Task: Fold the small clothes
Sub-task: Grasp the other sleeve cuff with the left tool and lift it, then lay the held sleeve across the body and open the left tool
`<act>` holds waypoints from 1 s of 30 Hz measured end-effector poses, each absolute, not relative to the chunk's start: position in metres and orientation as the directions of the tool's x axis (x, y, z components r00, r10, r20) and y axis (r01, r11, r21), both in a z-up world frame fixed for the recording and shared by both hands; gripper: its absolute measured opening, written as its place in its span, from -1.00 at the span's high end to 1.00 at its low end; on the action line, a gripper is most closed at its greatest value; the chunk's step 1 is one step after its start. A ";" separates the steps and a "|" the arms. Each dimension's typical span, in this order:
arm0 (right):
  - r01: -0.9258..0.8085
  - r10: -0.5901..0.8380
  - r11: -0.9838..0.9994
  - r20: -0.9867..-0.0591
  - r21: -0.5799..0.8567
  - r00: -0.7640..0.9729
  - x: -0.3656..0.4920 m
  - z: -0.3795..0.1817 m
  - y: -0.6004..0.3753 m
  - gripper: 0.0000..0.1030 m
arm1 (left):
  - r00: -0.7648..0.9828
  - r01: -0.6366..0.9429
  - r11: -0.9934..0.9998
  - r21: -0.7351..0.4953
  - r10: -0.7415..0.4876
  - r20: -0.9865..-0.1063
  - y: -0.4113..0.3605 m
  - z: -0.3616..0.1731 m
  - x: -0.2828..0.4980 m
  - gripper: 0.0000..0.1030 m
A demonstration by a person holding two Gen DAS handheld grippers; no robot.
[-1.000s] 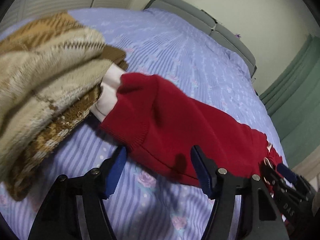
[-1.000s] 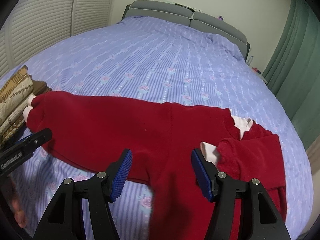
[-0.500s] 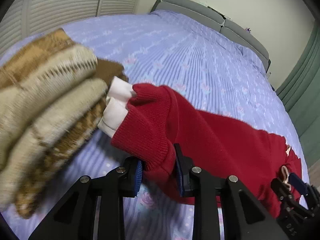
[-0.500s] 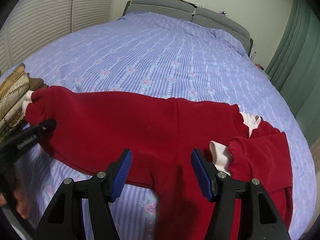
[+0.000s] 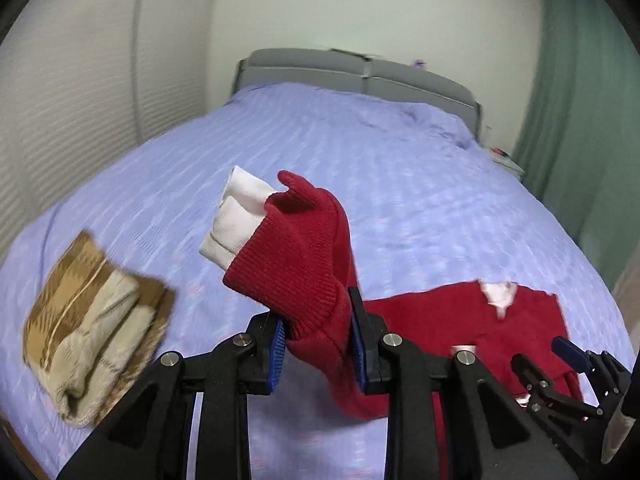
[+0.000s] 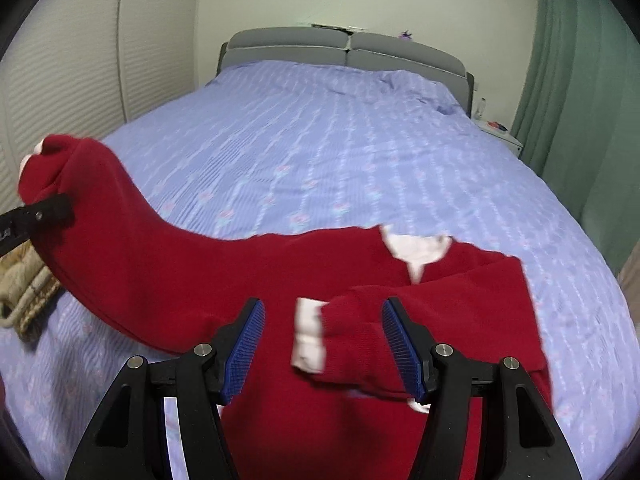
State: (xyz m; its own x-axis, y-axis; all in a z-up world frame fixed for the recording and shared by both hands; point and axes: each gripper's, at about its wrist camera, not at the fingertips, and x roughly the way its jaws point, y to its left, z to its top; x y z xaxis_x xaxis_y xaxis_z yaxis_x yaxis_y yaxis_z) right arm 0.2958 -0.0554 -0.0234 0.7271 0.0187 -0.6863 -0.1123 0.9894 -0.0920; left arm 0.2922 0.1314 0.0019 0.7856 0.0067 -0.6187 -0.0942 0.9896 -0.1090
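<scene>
While on bed [image 6: 320, 152]: 1 sweater [image 6: 192, 276], 1 knit [image 5: 96, 336] beside | left gripper [image 5: 318, 344] clamps sweater cuff, just closed | right gripper [image 6: 322, 344] jaws apart | green curtain [image 6: 580, 80]

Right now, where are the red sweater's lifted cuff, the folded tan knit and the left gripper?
red sweater's lifted cuff [image 5: 288, 276], left wrist view, on the ribbed red band.
folded tan knit [image 5: 96, 332], left wrist view, on its top layer.
left gripper [image 5: 318, 350], left wrist view, between the pads clamping the sleeve.

red sweater [image 6: 224, 280]; white cuffs, collar; body flat on bed; one sleeve end raised, pinched
</scene>
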 end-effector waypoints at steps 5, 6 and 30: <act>-0.043 -0.046 0.992 -0.663 -0.117 0.747 0.286 -0.010 -0.111 -0.19 | 0.777 -0.015 0.999 -0.036 -0.011 -0.629 0.048 0.013 0.309 0.47; -0.029 -0.055 0.993 -0.661 -0.116 0.748 0.285 -0.009 -0.121 -0.19 | 0.775 -0.001 1.000 -0.020 -0.012 -0.631 0.032 0.013 0.312 0.48; 0.239 -0.146 0.971 -0.720 0.029 0.679 0.260 -0.055 -0.338 -0.19 | 0.574 0.218 0.967 0.132 -0.017 -0.818 -0.205 -0.094 0.363 0.30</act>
State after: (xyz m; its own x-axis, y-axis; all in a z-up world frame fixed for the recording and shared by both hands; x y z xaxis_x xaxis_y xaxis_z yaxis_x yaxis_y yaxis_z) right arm 0.2601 -0.3378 -0.0546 0.6787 -0.1459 -0.7198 0.2389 0.9706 0.0286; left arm 0.3627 -0.2050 -0.0937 0.5744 -0.0174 -0.8184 0.2181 0.9669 0.1325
